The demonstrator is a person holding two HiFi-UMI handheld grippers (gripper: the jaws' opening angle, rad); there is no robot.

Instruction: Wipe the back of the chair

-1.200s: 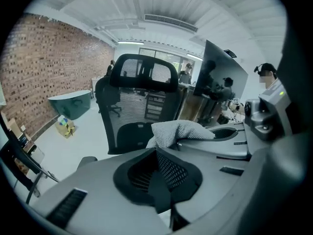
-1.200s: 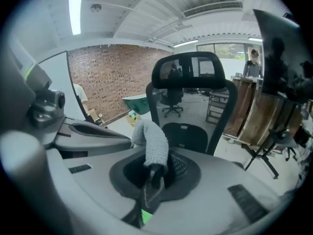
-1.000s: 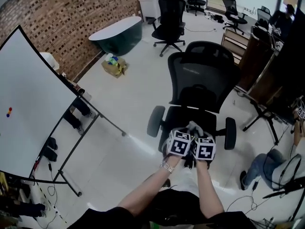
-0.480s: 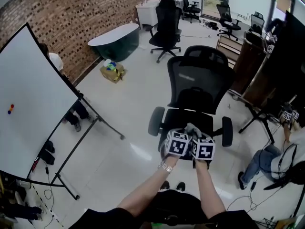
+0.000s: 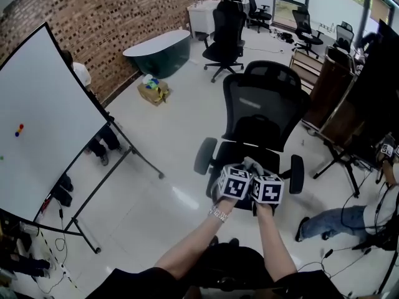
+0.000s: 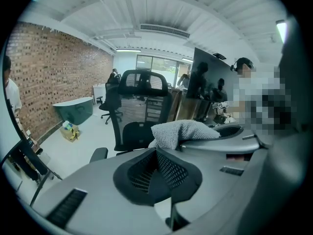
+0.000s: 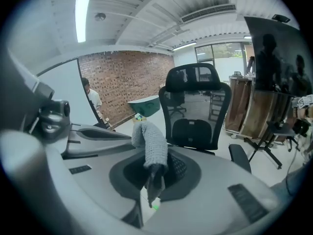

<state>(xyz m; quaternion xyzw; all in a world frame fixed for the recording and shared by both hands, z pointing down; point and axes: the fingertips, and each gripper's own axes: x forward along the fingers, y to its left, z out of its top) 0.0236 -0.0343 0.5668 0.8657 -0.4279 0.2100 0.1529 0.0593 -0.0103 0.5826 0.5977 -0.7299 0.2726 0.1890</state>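
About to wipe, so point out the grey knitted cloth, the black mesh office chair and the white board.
Grey knitted cloth (image 7: 153,148): right gripper view, its upright fold.
Black mesh office chair (image 5: 262,101): head view, mesh backrest.
White board (image 5: 43,123): head view, blank face.

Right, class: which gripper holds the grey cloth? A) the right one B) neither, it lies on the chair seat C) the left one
A: the right gripper view shows the cloth pinched between the jaws of the right gripper, with the chair ahead, untouched.
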